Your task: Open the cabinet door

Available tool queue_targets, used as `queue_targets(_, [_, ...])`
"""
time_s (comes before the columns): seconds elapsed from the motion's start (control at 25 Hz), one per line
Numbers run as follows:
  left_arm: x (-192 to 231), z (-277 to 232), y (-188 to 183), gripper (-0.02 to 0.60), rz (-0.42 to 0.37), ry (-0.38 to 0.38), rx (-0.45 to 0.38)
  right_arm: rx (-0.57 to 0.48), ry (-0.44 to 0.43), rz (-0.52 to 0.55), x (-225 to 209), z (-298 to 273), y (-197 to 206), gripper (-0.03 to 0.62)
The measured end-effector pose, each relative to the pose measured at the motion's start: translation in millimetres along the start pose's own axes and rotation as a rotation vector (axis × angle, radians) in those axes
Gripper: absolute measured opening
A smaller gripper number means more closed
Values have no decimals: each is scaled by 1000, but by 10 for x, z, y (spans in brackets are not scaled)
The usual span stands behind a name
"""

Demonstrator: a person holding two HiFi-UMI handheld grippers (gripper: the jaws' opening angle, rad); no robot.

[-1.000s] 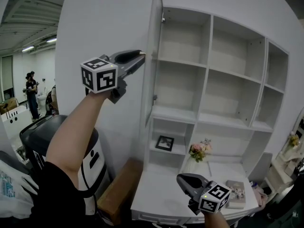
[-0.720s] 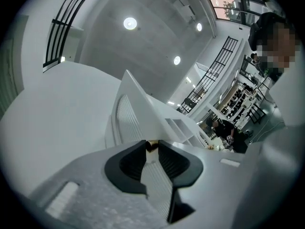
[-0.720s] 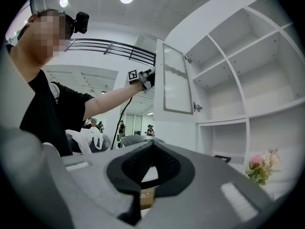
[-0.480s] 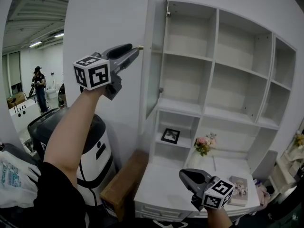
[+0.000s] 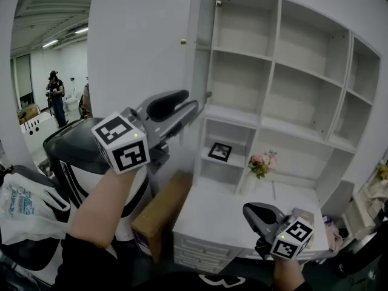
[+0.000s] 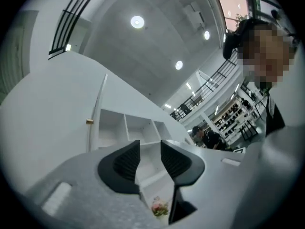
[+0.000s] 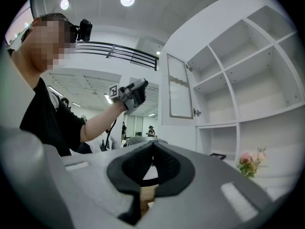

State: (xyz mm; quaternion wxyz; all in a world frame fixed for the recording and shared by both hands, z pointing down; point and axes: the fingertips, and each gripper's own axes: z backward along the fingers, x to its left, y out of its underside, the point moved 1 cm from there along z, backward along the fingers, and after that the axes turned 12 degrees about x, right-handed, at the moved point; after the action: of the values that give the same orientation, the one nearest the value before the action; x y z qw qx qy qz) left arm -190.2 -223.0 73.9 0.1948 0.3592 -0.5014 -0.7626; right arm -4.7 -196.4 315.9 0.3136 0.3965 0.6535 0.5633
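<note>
The white cabinet door [image 5: 200, 59] stands swung open at the left side of the shelf unit [image 5: 285, 90], with its small brass knob [image 5: 183, 42] free. My left gripper [image 5: 189, 104] is in the air below the knob and apart from the door. Its jaws are opening and nothing is between them. In the left gripper view the knob [image 6: 89, 122] sits to the left of that gripper [image 6: 149, 151]. My right gripper [image 5: 253, 216] hangs low over the white desk top [image 5: 212, 208], its jaws shut on nothing [image 7: 153, 145]. The right gripper view shows the open door [image 7: 179, 92].
A framed photo [image 5: 219, 151] and a small bunch of flowers [image 5: 260, 161] sit in the lower shelves. A cardboard box [image 5: 160, 214] leans beside the desk, next to a black-and-white machine [image 5: 79, 156] and a plastic bag [image 5: 24, 205]. People [image 5: 56, 93] stand far off at the left.
My left gripper has come off the knob and dropped down and away from the door, its jaws now wider. The right gripper has shifted slightly.
</note>
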Motion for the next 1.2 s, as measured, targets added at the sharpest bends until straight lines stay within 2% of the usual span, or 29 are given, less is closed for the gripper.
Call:
queue_targets(0.08, [-409, 133, 147, 103, 85, 21, -32, -4, 2, -10, 57, 165, 39, -5])
queue_targets(0.2, [-967, 291, 477, 90, 174, 36, -17, -7, -9, -10, 213, 370, 101, -5])
queue_targets(0.4, [-1877, 447, 1097, 47, 348, 68, 88, -29, -3, 17, 513, 731, 225, -5])
queue_targets(0.56, [-2585, 520, 1510, 30, 444, 118, 178, -58, -5, -18, 704, 962, 386, -5])
queue_targets(0.64, [-2848, 546, 1626, 22, 454, 122, 199, -71, -9, -43, 788, 1050, 477, -5])
queue_targets(0.72, [-3091, 549, 1710, 15, 429, 125, 222, -87, -14, -79, 849, 1141, 569, -5])
queue_targets(0.84, [-3428, 564, 1815, 11, 444, 176, 247, -104, 8, -130, 896, 1296, 730, -5])
queue_targets(0.96, [-3581, 614, 1880, 11, 493, 190, 271, -105, 33, -155, 944, 1408, 880, -5])
queue_targets(1.2, [-3695, 719, 1910, 10, 473, 182, 302, -87, 58, -178, 1035, 1518, 1086, -5])
